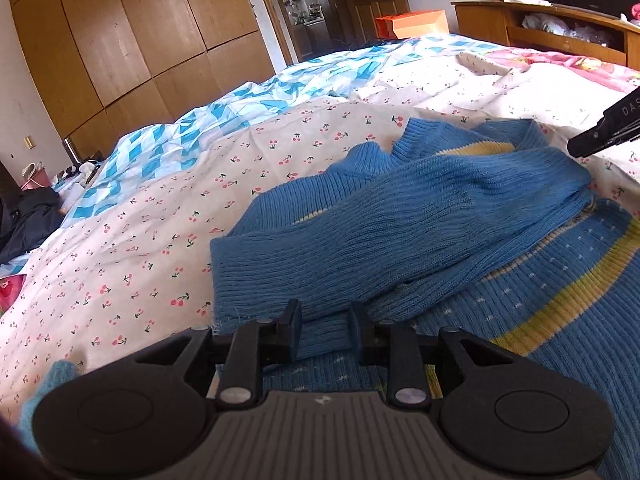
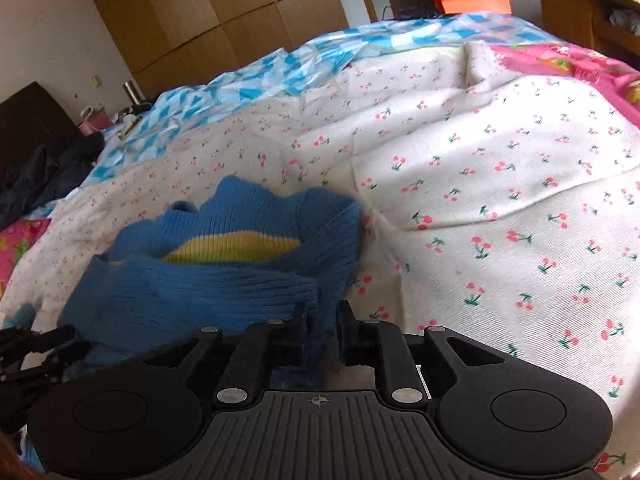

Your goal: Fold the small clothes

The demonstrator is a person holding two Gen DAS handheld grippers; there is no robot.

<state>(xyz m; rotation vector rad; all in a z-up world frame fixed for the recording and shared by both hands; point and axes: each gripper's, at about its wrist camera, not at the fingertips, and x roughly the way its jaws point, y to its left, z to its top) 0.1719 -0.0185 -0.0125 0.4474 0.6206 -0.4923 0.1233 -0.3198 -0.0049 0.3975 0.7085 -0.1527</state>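
Sweater Fold: Two-Point Grip on Sleeve and Edge

Grip status: the left gripper (image 1: 325, 330) has its fingers (image 1: 294, 320) closed partway on a bunched blue ribbed sleeve (image 1: 400, 216), which fills the gap between them. The right gripper (image 2: 322, 330) has its fingers (image 2: 347, 322) closed to a narrow gap, with a fold of the same knit apparently pinched there; contact at the tips is partly hidden.

Procedure, as judged: the step in hand appears to be laying the sleeve across the body. Keep both grips at equal height, keep the knit lightly taut between them, and lower together so the sleeve lands flat. Open the fingers only once the fabric rests on the bed; ribbed knit stretches and sags, so avoid pulling sideways.

Garment: a small blue knitted sweater with yellow-green and cream stripes (image 1: 540, 280) lies crumpled directly ahead of both finger pairs on a white cherry-print bedsheet (image 2: 500, 200). The sleeve crosses the striped body ahead of the left fingers; the wavy collar (image 2: 240, 196) stands beyond the right fingers.
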